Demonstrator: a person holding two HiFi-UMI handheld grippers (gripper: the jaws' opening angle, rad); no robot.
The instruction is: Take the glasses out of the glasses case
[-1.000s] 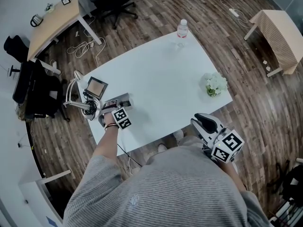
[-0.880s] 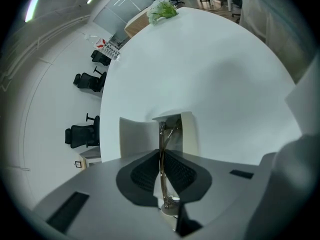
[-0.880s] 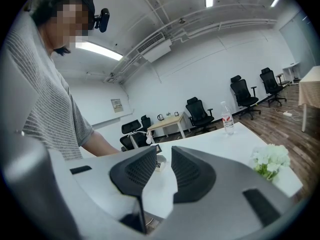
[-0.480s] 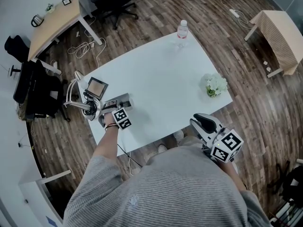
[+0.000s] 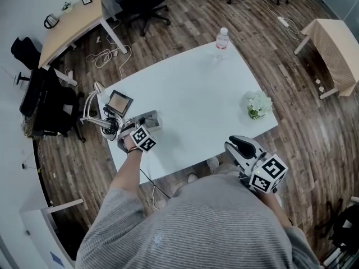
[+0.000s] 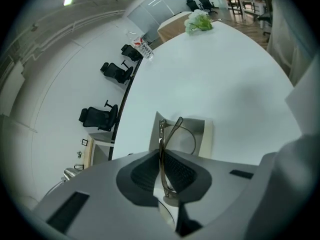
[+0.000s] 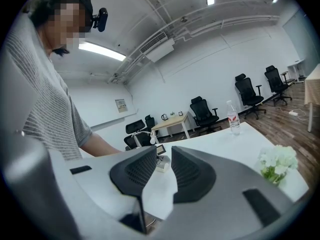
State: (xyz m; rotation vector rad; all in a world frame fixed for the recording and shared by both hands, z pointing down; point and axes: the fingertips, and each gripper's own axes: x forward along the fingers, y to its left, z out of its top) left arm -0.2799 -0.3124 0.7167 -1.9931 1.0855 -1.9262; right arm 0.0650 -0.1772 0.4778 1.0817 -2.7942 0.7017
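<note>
While the person stands at the 6 o'clock edge of a large white table (image 5: 196,88), both arms reach forward in the head view. The right gripper (image 5: 244,148) hangs near 4 o'clock, off the table edge, its jaws parted with nothing between them. The left gripper (image 5: 130,132) is out at 9 o'clock, at the table's corner, just over the grey glasses case (image 5: 149,118), which lies open. Its jaws are pinched together on the thin-framed glasses (image 6: 161,134), held edge-on, with the case directly beyond them. The step in hand looks like the lift itself. The grasp seems made, and the next move likely calls for drawing the glasses gently up and away from the case without bending the slim frame. Only the left gripper view shows the glasses and the grip, since from the head view they are too small to make out. Only the head view shows both grippers at once.
</note>
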